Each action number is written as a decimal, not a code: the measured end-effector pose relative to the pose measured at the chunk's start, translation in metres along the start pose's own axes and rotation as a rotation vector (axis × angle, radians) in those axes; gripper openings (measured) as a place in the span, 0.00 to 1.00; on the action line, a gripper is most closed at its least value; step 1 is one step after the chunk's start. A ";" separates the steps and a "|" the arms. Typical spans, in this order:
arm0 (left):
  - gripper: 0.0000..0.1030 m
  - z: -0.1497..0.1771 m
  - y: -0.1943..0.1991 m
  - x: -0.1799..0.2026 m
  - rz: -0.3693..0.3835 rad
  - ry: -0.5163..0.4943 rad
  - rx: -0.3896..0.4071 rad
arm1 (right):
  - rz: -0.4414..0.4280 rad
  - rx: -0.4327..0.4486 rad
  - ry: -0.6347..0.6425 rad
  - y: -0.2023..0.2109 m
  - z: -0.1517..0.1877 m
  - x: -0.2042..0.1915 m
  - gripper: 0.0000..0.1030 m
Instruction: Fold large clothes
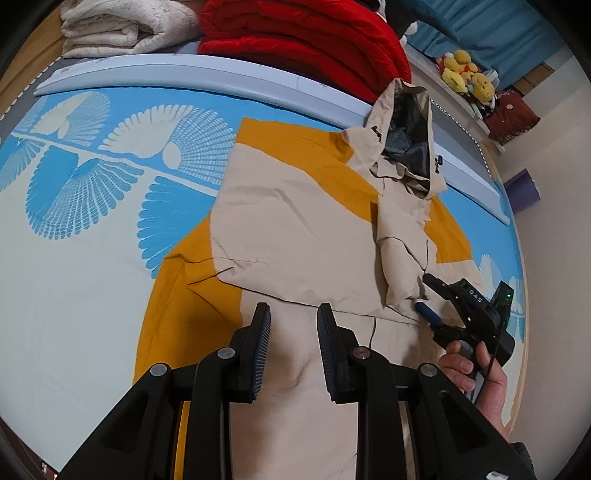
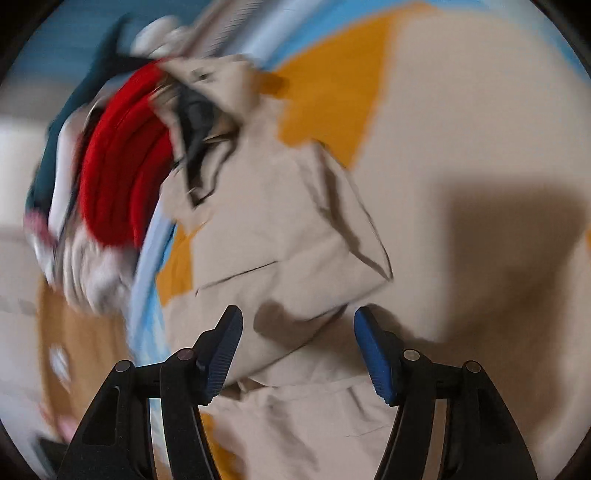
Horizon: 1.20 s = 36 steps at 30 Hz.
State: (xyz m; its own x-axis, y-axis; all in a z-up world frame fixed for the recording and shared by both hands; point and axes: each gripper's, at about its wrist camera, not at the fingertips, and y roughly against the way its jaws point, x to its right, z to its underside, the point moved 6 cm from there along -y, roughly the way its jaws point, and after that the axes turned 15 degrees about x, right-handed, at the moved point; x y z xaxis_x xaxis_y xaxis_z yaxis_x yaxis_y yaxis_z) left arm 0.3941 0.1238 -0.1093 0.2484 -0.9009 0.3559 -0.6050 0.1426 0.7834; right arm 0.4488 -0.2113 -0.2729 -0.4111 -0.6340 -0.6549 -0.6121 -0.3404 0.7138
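Observation:
A beige and mustard hooded jacket lies spread on the bed, hood toward the headboard, both sleeves folded across the body. My left gripper hovers open and empty over the jacket's lower body. My right gripper shows in the left wrist view at the right, held by a hand, its tips at the end of the folded right sleeve. In the blurred right wrist view the right gripper is open just above that folded sleeve, holding nothing.
The bed has a blue and white patterned sheet. Folded red and cream blankets sit behind a pale blue headboard rail. Yellow plush toys sit at the far right, near a purple bin.

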 end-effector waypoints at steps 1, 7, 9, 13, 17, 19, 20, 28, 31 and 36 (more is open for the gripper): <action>0.23 0.000 -0.001 0.000 0.000 -0.003 -0.001 | -0.002 0.002 -0.010 -0.002 0.004 0.000 0.62; 0.23 0.000 0.001 -0.004 -0.001 -0.002 0.000 | 0.044 0.077 0.018 -0.007 -0.005 -0.010 0.13; 0.23 -0.002 0.002 -0.008 -0.005 0.006 0.006 | 0.052 0.157 0.099 0.003 -0.010 -0.029 0.08; 0.23 -0.008 0.003 -0.019 -0.018 0.033 0.013 | -0.102 0.282 0.544 0.035 0.020 -0.129 0.08; 0.23 -0.012 0.000 -0.030 -0.036 0.067 0.013 | -0.276 0.130 0.797 0.047 0.069 -0.188 0.14; 0.23 -0.013 -0.002 -0.033 -0.041 0.070 0.013 | -0.262 0.111 0.830 0.061 0.071 -0.194 0.23; 0.23 -0.013 -0.004 -0.035 -0.047 0.069 0.012 | -0.248 0.121 0.825 0.071 0.066 -0.192 0.25; 0.22 -0.006 -0.029 -0.039 -0.073 0.085 -0.011 | -0.083 0.319 0.661 0.168 0.019 -0.122 0.46; 0.22 -0.002 -0.044 -0.039 -0.039 0.140 -0.026 | -0.010 0.391 0.616 0.182 0.005 -0.086 0.46; 0.20 0.006 -0.074 -0.038 0.002 0.202 -0.053 | 0.093 0.296 0.478 0.143 -0.034 -0.044 0.46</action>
State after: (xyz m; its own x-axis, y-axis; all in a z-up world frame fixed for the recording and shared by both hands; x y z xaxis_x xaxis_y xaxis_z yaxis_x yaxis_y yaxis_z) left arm 0.4248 0.1455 -0.1838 0.3968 -0.8011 0.4481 -0.5662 0.1706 0.8064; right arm 0.4023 -0.2553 -0.1333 -0.1629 -0.9194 -0.3580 -0.7793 -0.1026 0.6182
